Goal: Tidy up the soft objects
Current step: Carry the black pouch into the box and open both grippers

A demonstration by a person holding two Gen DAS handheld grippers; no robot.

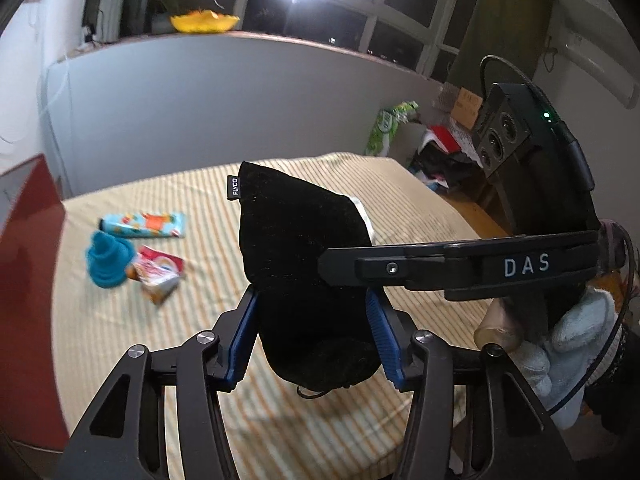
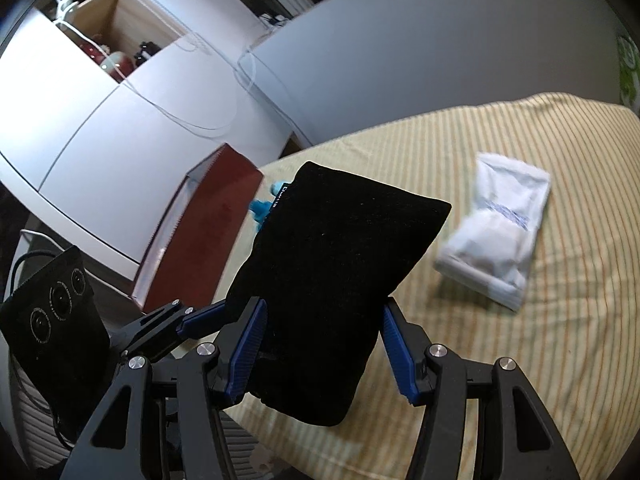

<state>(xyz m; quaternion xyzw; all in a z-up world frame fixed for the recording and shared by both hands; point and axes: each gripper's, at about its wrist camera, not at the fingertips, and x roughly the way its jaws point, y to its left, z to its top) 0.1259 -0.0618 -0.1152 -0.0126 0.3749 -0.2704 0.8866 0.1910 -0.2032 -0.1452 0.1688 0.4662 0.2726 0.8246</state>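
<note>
A black soft pouch with a small side label is held above the striped bed. My left gripper is shut on its lower end. In the left wrist view my right gripper reaches in from the right and presses the pouch's side. In the right wrist view my right gripper is shut on the same black pouch, and the left gripper's fingers touch its left side. A teal knitted item, a blue printed packet and a red-orange packet lie on the bed's left. A white soft pack lies to the right.
The bed has a yellow striped sheet and a grey headboard wall behind. A red-brown box stands at the bed's left edge. White cabinets stand to the left. Clothes and bags are piled beyond the right side.
</note>
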